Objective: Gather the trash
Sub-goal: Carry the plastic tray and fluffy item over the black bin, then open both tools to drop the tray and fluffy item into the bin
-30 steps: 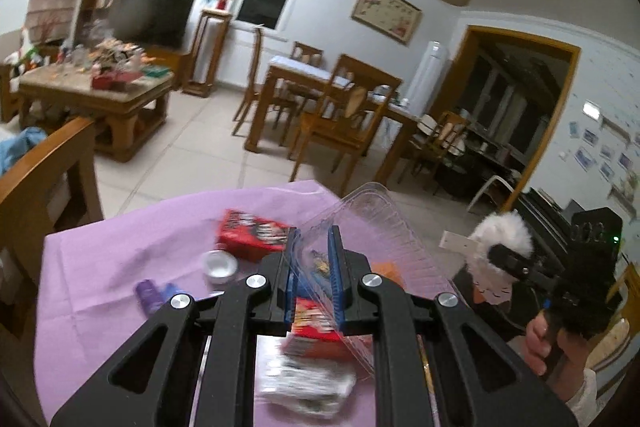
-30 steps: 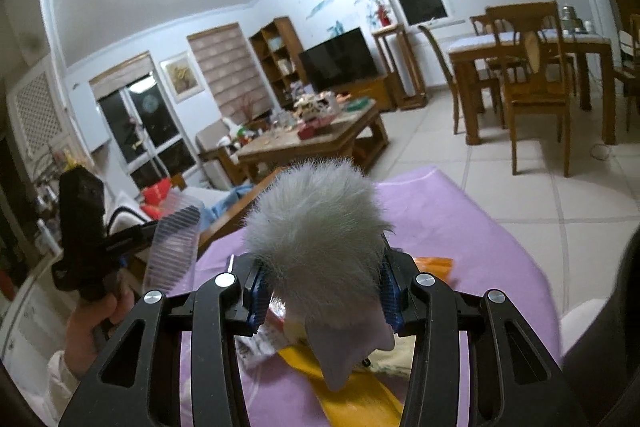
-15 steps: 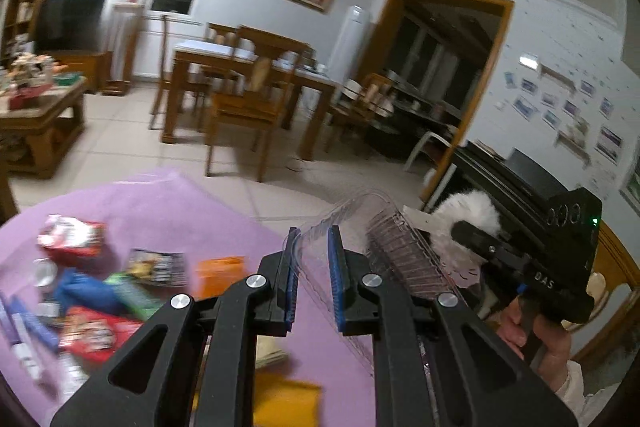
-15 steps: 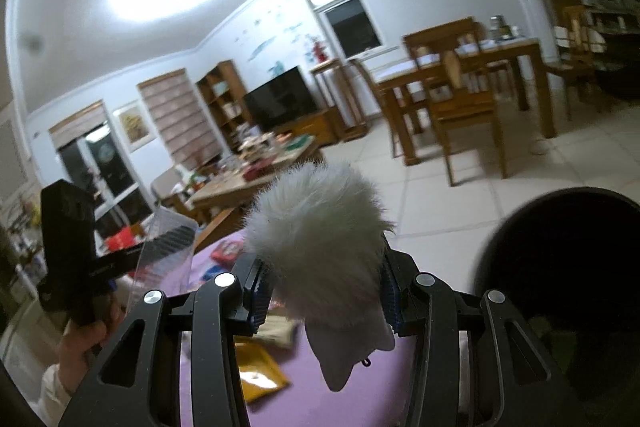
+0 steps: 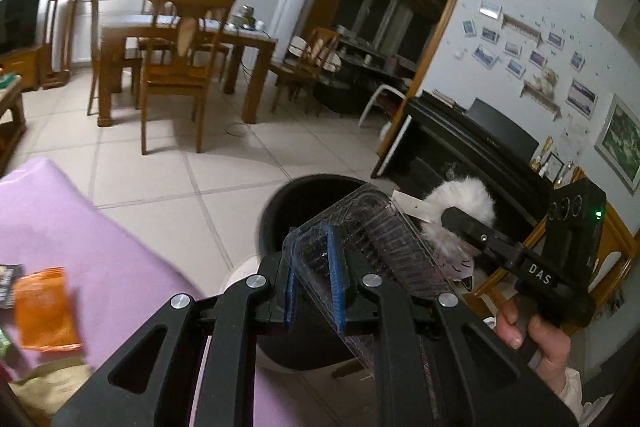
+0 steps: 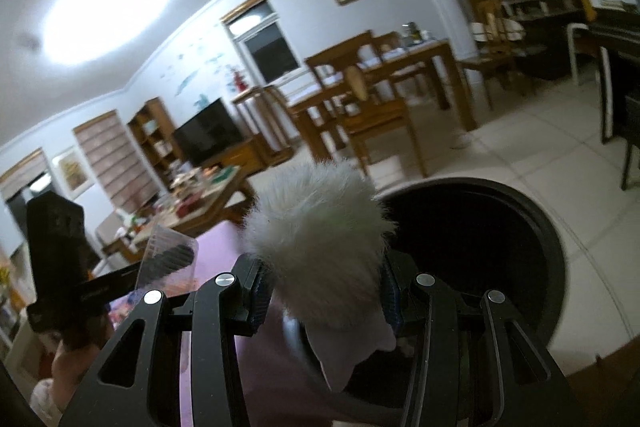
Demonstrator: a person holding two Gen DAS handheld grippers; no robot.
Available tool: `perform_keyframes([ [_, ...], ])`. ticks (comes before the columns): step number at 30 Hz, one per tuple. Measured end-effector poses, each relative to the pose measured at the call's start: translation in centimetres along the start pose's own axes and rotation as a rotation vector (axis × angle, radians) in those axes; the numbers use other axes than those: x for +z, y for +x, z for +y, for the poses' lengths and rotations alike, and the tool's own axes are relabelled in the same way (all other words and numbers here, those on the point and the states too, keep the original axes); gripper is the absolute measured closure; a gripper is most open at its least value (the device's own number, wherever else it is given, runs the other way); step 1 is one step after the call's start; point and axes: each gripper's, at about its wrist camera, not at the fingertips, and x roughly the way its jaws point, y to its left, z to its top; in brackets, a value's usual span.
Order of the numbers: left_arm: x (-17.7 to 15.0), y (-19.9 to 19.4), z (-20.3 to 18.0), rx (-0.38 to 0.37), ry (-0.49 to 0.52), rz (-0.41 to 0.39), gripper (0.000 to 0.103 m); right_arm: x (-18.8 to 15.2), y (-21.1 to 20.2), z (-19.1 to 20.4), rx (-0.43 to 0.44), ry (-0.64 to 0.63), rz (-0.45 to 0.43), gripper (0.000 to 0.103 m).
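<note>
My left gripper [image 5: 314, 277] is shut on a clear plastic clamshell tray [image 5: 372, 235] and holds it over the near rim of a round black trash bin [image 5: 304, 195]. My right gripper [image 6: 324, 291] is shut on a white fluffy pom-pom item [image 6: 316, 219] with a pale tag hanging below, held at the left edge of the bin's open mouth [image 6: 472, 227]. The right gripper and pom-pom [image 5: 460, 207] show in the left wrist view to the right of the tray. The left gripper with the tray [image 6: 168, 259] shows at the left of the right wrist view.
A table with a purple cloth [image 5: 80, 239] lies left of the bin, with an orange packet [image 5: 44, 307] and other wrappers on it. Wooden dining table and chairs [image 5: 176, 43] stand across the tiled floor. A black piano [image 5: 472, 143] is at the right.
Both grippers have swung right from above the purple table to the black bin, still holding the tray and the pom-pom. The bin has come into the left wrist view.
</note>
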Motion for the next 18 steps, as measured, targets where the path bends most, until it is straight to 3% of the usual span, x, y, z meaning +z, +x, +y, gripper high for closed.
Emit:
perform_keyframes([
  [8,-0.6,4.8,-1.9,-0.008,0.037,0.079,0.088,-1.5,0.1,-6.0,-0.068,0.053,0.009,0.058],
  [18,-0.9,7.2,-3.3,0.022,0.06,0.123,0.088,-2.3,2.1,-6.3,-0.062,0.088,0.029,0.055],
])
